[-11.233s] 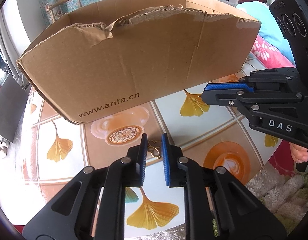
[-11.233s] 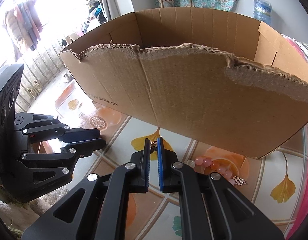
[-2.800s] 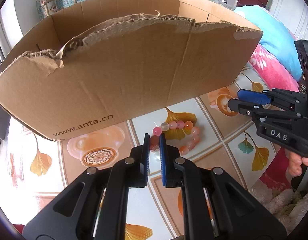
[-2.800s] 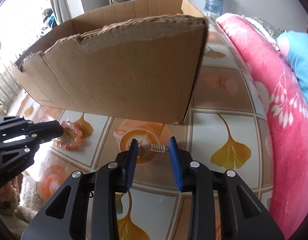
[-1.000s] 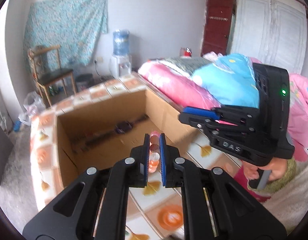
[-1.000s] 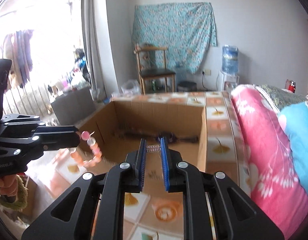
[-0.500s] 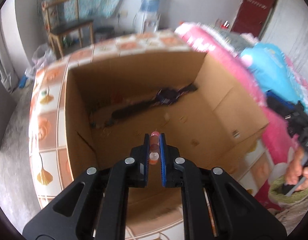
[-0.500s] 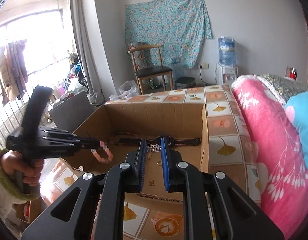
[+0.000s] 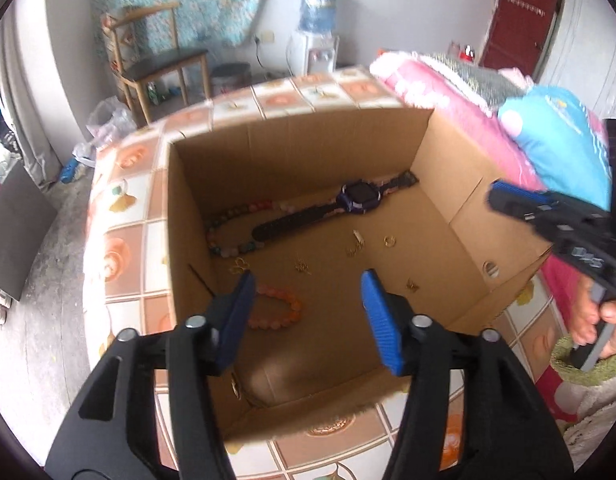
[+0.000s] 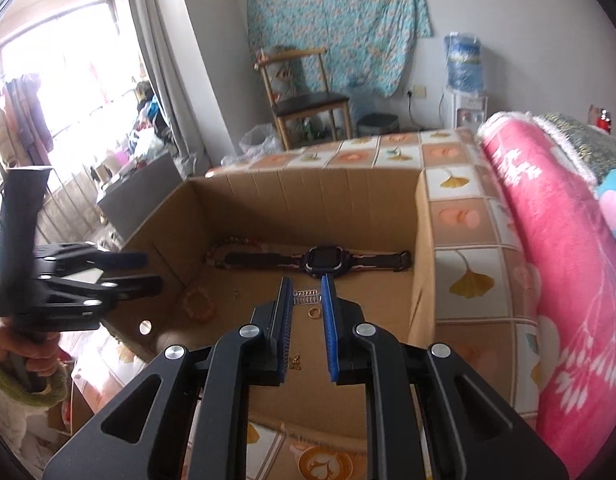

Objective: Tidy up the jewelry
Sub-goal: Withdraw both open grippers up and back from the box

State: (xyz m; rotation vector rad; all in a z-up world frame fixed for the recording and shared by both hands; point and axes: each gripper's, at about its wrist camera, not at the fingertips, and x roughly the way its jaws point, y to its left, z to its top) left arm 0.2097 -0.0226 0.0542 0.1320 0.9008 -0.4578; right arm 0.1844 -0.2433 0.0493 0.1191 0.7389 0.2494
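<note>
An open cardboard box (image 9: 459, 184) stands on the tiled table. Inside lie a dark watch (image 9: 357, 196), a multicoloured bead necklace (image 9: 228, 224), several small gold earrings and rings (image 9: 353, 246) and a pink bead bracelet (image 9: 280, 308). My left gripper (image 9: 306, 314) is open and empty above the box's near left part, over the pink bracelet. My right gripper (image 10: 306, 300) hovers over the box (image 10: 421, 240) with its jaws slightly apart; a small silver abacus charm (image 10: 306, 297) sits between the tips, and I cannot tell whether it is held or falling. The pink bracelet also shows in the right wrist view (image 10: 200, 304).
The box stands on a table (image 9: 120, 216) with a ginkgo-leaf tile pattern. A pink blanket (image 10: 555, 260) and blue pillow (image 9: 555, 148) lie to the right. A wooden chair (image 10: 304, 100) and a water dispenser (image 10: 465, 80) stand at the back wall.
My left gripper has opened and the pink bracelet has dropped to the box floor. My right gripper's jaws have parted a little around the silver charm.
</note>
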